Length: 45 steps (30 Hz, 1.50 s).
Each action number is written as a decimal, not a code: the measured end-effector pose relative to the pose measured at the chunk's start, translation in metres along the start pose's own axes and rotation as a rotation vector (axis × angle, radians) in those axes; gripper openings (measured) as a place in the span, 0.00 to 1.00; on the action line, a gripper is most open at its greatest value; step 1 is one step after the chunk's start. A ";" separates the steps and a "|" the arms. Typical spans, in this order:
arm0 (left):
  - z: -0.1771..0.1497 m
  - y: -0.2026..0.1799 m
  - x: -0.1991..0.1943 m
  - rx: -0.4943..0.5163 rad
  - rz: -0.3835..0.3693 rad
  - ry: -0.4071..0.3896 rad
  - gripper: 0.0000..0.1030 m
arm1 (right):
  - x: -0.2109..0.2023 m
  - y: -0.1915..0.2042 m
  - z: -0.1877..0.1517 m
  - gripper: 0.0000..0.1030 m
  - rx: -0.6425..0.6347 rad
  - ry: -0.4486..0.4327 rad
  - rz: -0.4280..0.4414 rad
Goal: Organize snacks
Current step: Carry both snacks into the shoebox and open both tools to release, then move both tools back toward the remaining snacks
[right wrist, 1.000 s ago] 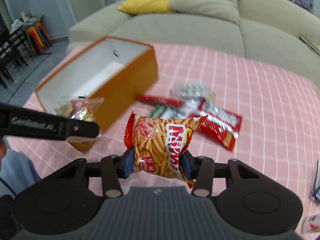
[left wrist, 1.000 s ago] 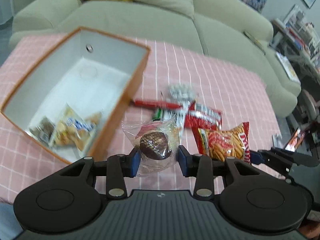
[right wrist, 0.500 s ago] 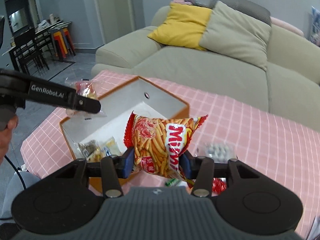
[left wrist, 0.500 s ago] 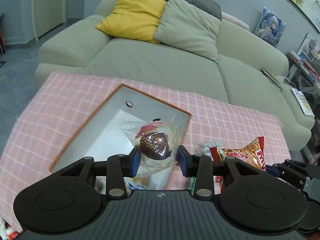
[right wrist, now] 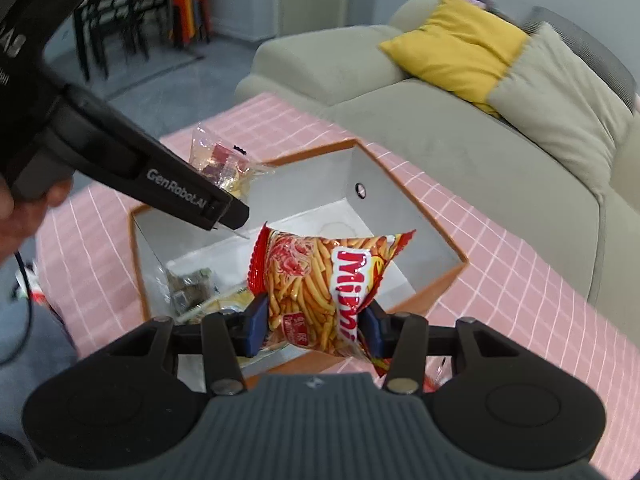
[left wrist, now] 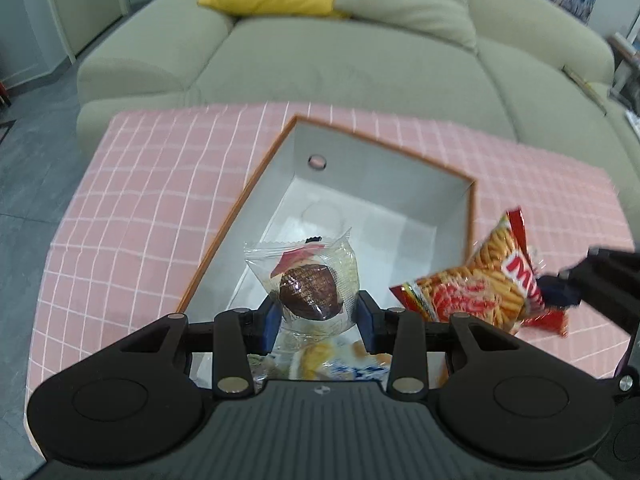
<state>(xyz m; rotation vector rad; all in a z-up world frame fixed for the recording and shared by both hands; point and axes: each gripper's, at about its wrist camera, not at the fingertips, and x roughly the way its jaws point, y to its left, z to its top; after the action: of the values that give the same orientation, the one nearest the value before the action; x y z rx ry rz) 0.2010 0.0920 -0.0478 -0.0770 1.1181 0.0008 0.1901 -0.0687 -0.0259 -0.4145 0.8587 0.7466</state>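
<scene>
The box [left wrist: 472,216] sits on the table [left wrist: 132,208], and the sofa [left wrist: 360,64] is behind the box. Two cushions [right wrist: 460,52] lie on the sofa. Some snack packs [right wrist: 196,288] lie in the box at its near end. The far end of the box is bare. A wrapped cake [left wrist: 310,286] hangs over the near end of the box. A bag of sticks [right wrist: 320,292] hangs over the box too, to the right of the cake.
</scene>
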 end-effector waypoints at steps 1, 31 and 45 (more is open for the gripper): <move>-0.001 0.002 0.006 0.005 0.000 0.016 0.43 | 0.007 0.002 0.001 0.44 -0.025 0.008 -0.002; -0.008 0.011 0.102 0.046 0.036 0.211 0.44 | 0.099 0.019 -0.001 0.46 -0.291 0.167 -0.035; -0.006 0.011 0.047 0.047 0.059 0.110 0.60 | 0.071 0.023 0.007 0.66 -0.274 0.114 -0.091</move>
<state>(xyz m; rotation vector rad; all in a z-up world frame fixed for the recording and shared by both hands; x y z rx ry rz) 0.2163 0.1011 -0.0933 -0.0019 1.2289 0.0228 0.2079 -0.0191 -0.0792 -0.7414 0.8403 0.7642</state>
